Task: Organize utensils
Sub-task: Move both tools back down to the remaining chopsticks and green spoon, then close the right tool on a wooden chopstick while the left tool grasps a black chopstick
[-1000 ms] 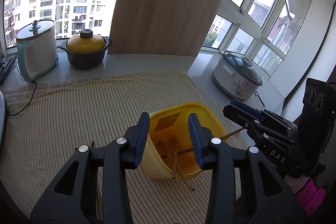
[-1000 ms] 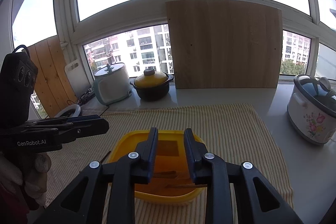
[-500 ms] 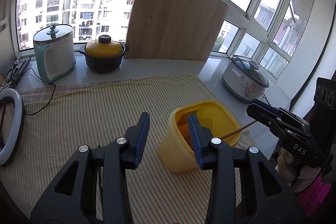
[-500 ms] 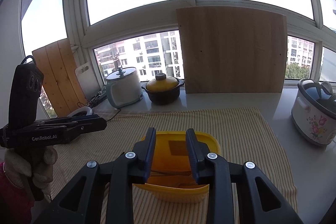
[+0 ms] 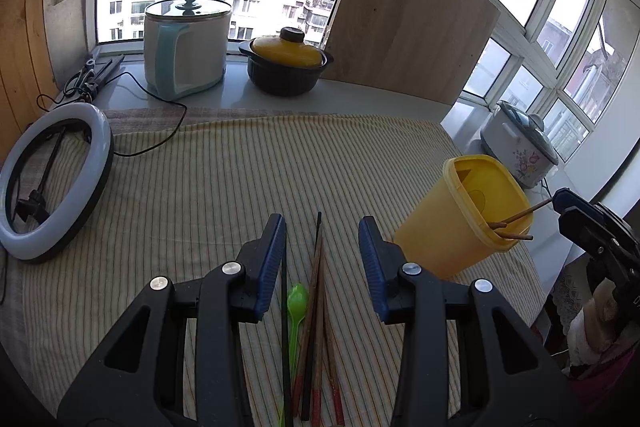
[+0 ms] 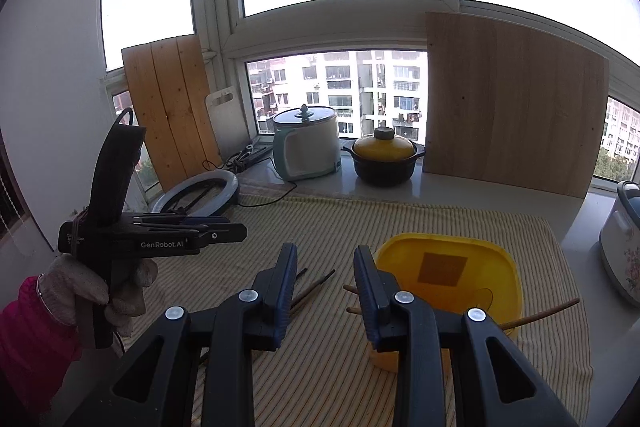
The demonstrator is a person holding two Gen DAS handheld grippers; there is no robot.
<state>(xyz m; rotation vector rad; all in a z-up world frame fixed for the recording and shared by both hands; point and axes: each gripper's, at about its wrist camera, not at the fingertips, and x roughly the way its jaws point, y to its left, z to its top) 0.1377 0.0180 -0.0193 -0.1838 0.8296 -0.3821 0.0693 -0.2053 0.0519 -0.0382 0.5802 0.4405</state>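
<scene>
**Ana:** Swinging away from the yellow container, the left gripper now hangs over a loose bundle on the striped cloth; a second ago the container sat right between its fingers.

**Ben:** What does the left wrist view show down there?

**Ana:** Left of the container lie several chopsticks, dark and reddish brown, side by side with a green spoon touching them. The jaws are spread wide and hold nothing, straddling the bundle, which I'd judge is the lineup for the next pick. Two brown chopsticks already lean out over the container's near rim. Behind the container, near the windows, sits a floral rice cooker; well to its left lies a ring light.

**Ben:** And the right wrist view?

**Ana:** The right gripper hovers at the container's left rim, jaws apart, nothing pinched. A chopstick pokes over the container's right rim, and the loose ones lie just left of it. Further left, the left gripper is seen side-on, held by a gloved hand.

**Ben:** Why upright?

**Ana:** Probably so sticks drop in end first and stay leaning.
</scene>
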